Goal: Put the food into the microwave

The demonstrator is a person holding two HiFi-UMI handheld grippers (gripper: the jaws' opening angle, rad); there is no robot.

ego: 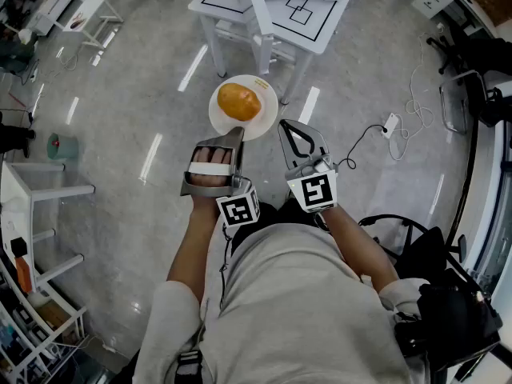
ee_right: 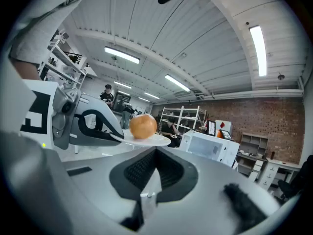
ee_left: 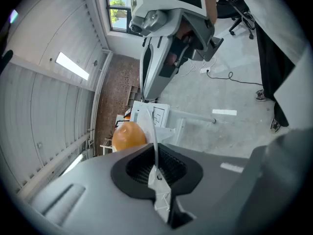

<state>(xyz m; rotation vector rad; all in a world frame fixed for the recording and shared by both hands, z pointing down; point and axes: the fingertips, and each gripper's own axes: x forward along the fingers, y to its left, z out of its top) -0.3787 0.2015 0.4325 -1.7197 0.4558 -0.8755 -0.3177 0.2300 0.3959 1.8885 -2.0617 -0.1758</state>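
a white plate [ego: 226, 123] is being held out over the grey floor [ego: 120, 134] in the upper middle of the head view, and a round orange piece of food [ego: 238, 101] is being carried on its middle. the plate's near edge is being gripped by the left gripper [ego: 238, 134], whose jaws are being pressed shut onto the rim. in the left gripper view the rim is being shown edge-on as a thin white line rising from between the closed jaws, with the food just to its left.

the right gripper [ego: 285, 128] is being held just to the right of the plate, apart from it. its jaws are being pressed fully together and nothing is being held between them. in the right gripper view the plate and food are being shown left of centre, above the closed jaws, with the left gripper reaching in from the left side of the frame.

a white microwave [ee_right: 210, 148] is being shown right of centre in that view, beyond the plate and well apart from it. a white table [ego: 320, 24] marked with black squares is being shown at the top of the head view, above the plate. a power strip [ego: 390, 125] with its cable is lying on the floor at the right.
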